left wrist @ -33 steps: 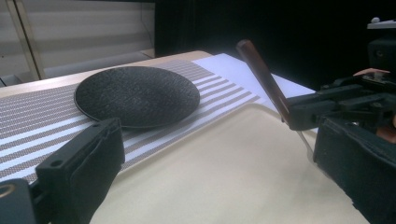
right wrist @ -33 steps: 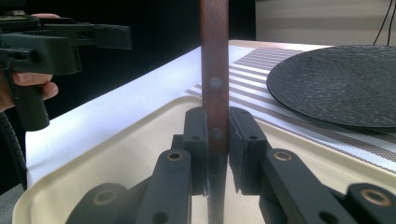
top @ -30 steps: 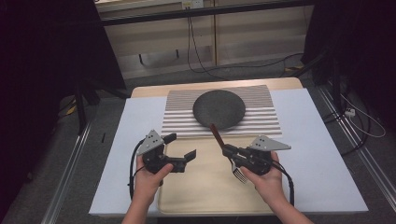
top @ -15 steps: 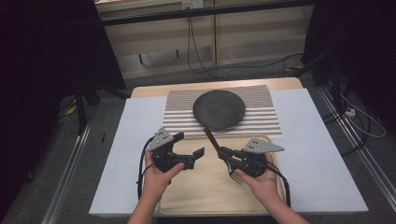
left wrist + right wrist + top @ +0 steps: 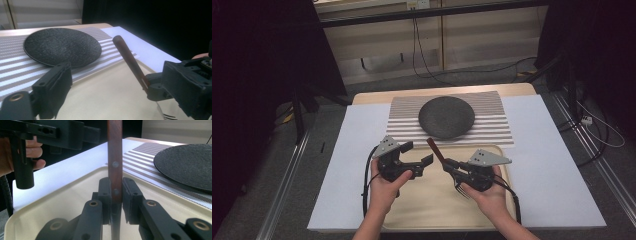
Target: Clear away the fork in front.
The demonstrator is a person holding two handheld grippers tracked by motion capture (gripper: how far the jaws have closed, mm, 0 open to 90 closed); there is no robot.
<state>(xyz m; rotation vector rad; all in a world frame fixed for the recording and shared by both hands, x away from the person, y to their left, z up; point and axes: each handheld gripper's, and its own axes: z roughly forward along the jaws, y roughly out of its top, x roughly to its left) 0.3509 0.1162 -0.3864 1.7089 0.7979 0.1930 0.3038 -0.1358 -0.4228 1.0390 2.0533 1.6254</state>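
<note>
Clamping a fork (image 5: 447, 162) by its wooden handle, the right tongs (image 5: 451, 164) have their two black, blocky pads pressed flat against the reddish-brown, riveted grip, as the right gripper view shows (image 5: 115, 165). That handle is a slim, round-ended bar that slants away toward 11 o'clock in the high view, while the fork's metal tines (image 5: 462, 190) poke out under the person's right hand (image 5: 489, 197) toward 6 o'clock. In the left gripper view the handle (image 5: 128, 58) rises at a tilt from the right tongs' matte black body.

At 9 o'clock from the fork, the left tongs (image 5: 419, 154) stand released with nothing between the jaws; they have just been closing a little. Their black, angular fingers (image 5: 53, 87) point toward the fork handle, near it but apart. The left hand (image 5: 384, 187) grips the body from below, and a grey three-cornered plate sits on top of each tool.

Beneath both tongs lies a cream, smooth, round-cornered tray (image 5: 432, 210). At 12 o'clock from it is a ribbed mat (image 5: 497, 125) of fine grey and white stripes, carrying a dark, round, shallow plate (image 5: 447, 117) with a speckled, grainy surface. All of this rests on a white sheet (image 5: 552, 170) covering the pale wooden bench (image 5: 372, 98).
</note>
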